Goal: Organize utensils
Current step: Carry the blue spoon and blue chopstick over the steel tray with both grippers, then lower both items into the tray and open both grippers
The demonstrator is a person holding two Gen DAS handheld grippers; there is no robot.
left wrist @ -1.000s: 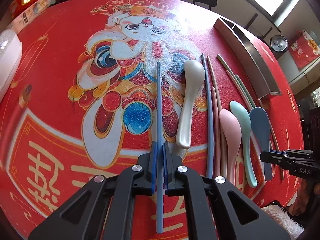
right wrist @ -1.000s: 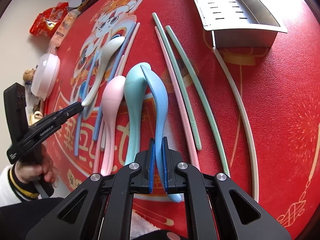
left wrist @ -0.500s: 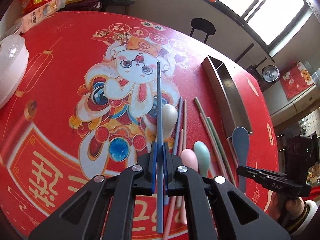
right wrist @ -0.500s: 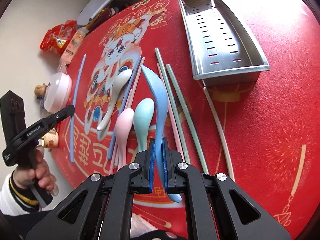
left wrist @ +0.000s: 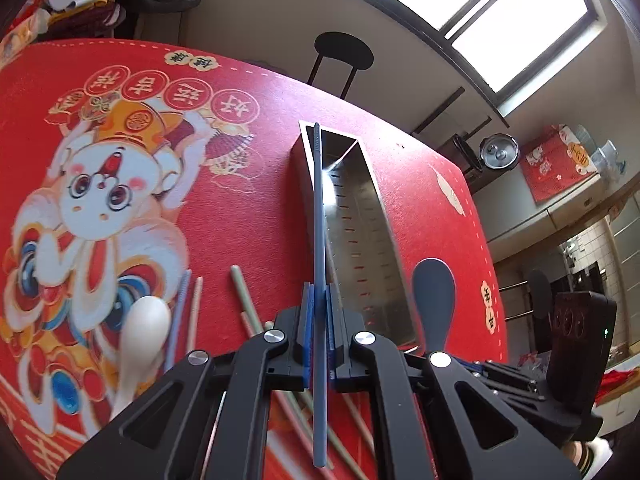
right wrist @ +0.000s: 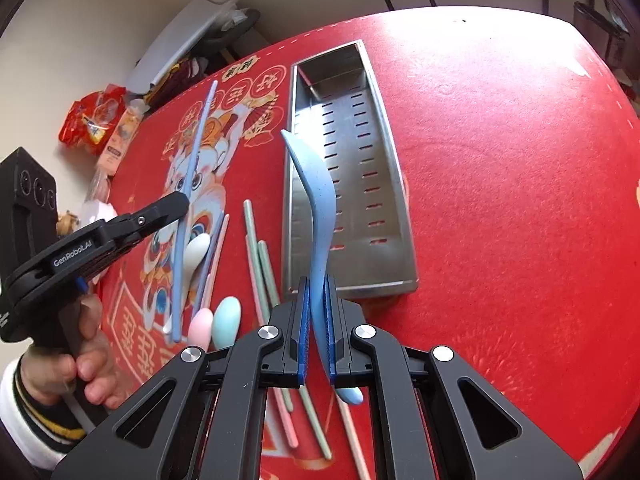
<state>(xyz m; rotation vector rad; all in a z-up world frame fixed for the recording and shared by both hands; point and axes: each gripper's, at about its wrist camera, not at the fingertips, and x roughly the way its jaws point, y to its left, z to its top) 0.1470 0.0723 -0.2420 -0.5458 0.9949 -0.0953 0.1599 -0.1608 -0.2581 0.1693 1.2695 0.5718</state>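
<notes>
Your left hand-held gripper (left wrist: 318, 336) clenches a slim blue chopstick (left wrist: 319, 240); your right hand-held gripper (right wrist: 318, 330) grasps a curved, speckled blue spoon (right wrist: 316, 208).

In your right wrist view, the perforated stainless steel tray (right wrist: 384, 208) lies at centre frame on the red printed tablecloth (right wrist: 520, 184); left of it lie pastel chopsticks (right wrist: 256, 256) and spoons (right wrist: 226, 322).
</notes>
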